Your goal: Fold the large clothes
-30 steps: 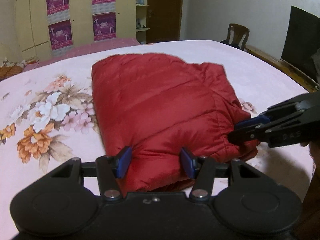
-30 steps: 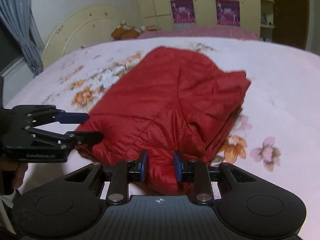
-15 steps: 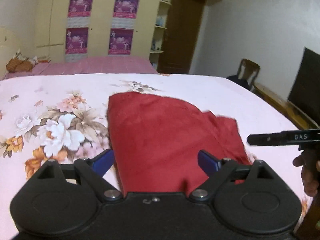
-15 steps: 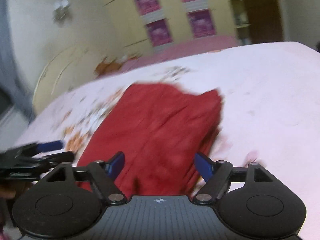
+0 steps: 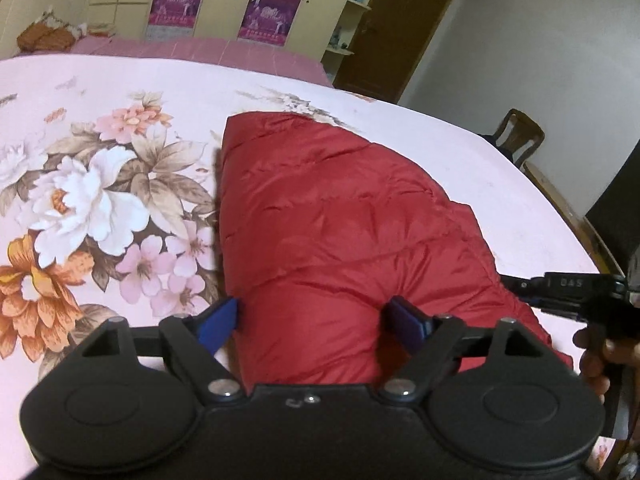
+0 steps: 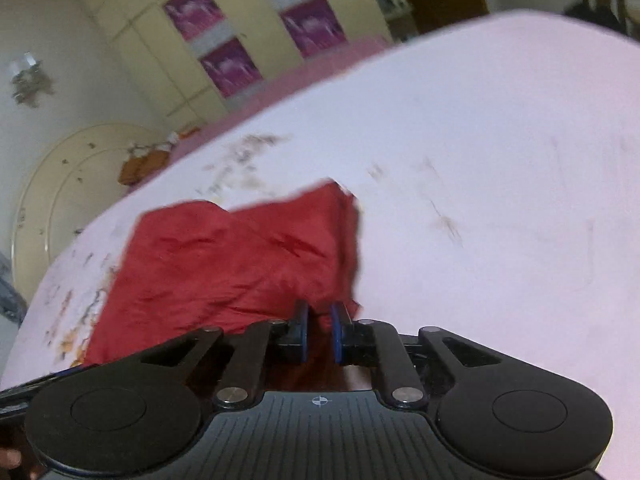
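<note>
A folded red puffy jacket (image 5: 340, 220) lies on the pink floral bedsheet (image 5: 100, 100). My left gripper (image 5: 312, 316) straddles its near edge. The jaws stand wide and are closing, with the puffy fold bulging between the blue pads (image 5: 218, 320). My right gripper (image 6: 320, 320) sits at the jacket's (image 6: 224, 264) near right corner. Its jaws are closing to a narrow gap with red fabric in it. In the left wrist view the right gripper (image 5: 516, 286) reaches the jacket's right edge from the side. The right wrist view is blurred.
A hand (image 5: 592, 360) holds the right gripper by the bed's right edge. Beyond that edge stand a wooden chair (image 5: 520, 136) and a dark screen (image 5: 616, 208). A curved headboard (image 6: 60, 184) rises at the far left. Wardrobes with purple posters (image 5: 264, 12) line the back wall.
A second ago both grippers pinched the jacket's near fold. Both then opened wide and shifted. Now the left straddles the near edge and the right has narrowed on the right corner.
</note>
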`<state>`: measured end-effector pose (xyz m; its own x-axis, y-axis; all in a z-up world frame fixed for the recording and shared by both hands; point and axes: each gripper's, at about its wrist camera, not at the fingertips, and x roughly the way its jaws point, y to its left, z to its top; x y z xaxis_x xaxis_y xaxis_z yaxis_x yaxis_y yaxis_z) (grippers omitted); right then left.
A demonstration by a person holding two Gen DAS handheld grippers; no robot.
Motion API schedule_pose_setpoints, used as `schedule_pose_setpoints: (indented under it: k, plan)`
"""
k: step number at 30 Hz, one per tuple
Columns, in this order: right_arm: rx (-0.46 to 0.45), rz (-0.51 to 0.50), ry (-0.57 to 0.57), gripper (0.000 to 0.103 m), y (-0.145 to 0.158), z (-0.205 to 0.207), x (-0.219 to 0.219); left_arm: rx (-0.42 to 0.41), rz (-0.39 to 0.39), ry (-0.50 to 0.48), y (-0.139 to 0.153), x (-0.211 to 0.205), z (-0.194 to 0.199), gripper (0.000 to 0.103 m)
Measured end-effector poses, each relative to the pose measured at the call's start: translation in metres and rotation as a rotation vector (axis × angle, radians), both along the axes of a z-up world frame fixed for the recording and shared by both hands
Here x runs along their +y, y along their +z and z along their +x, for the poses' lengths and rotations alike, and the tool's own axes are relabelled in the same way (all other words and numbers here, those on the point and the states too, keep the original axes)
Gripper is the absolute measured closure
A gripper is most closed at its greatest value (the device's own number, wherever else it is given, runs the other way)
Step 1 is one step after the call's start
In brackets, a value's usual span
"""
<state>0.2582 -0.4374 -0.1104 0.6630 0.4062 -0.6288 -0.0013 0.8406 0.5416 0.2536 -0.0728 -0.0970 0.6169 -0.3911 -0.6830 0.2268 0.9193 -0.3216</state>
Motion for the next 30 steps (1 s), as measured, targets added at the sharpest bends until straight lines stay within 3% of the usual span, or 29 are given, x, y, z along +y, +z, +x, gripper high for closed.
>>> schedule_pose_setpoints:
  k: [3,4,5,6,7,10,13,15,22,25,27,30]
  plan:
    - [-0.003,0.083,-0.01,0.091,0.006,-0.008,-0.014,-0.007,0.008,-0.008,0.007,0.001,0.0,0.02]
    - [-0.001,0.11,-0.024,0.079,0.009,-0.01,-0.02,-0.012,0.012,-0.013,0.01,0.002,0.0,0.019]
    - [0.003,0.142,-0.043,0.058,0.009,-0.013,-0.027,-0.021,0.009,-0.018,0.013,0.002,0.0,0.014]
    - [-0.009,0.169,-0.06,0.017,0.01,-0.016,-0.032,-0.029,0.002,-0.02,0.015,0.003,-0.001,0.006]
    - [-0.034,0.201,-0.066,0.012,0.01,-0.019,-0.035,-0.03,-0.001,-0.021,0.015,0.002,0.002,0.004]
    - [0.013,0.254,-0.04,0.013,0.004,-0.007,-0.034,0.012,-0.004,-0.03,0.011,0.001,0.012,0.002]
    - [0.077,0.295,-0.011,0.014,-0.006,0.008,-0.031,0.069,-0.058,-0.042,0.003,0.002,0.021,0.002]
    - [0.132,0.329,0.012,0.025,-0.017,0.012,-0.028,0.093,-0.086,-0.037,-0.001,0.003,0.025,0.003]
    - [0.156,0.377,0.026,0.027,-0.023,0.018,-0.029,0.113,-0.111,-0.035,-0.008,0.004,0.034,0.004]
    - [0.182,0.395,0.063,0.047,-0.029,0.024,-0.021,0.105,-0.109,-0.034,-0.008,0.003,0.033,0.007]
    - [0.172,0.396,0.068,0.047,-0.03,0.025,-0.018,0.102,-0.11,-0.031,-0.008,0.003,0.032,0.009]
    - [0.173,0.414,0.075,0.059,-0.03,0.022,-0.018,0.094,-0.11,-0.028,-0.007,0.001,0.03,0.012]
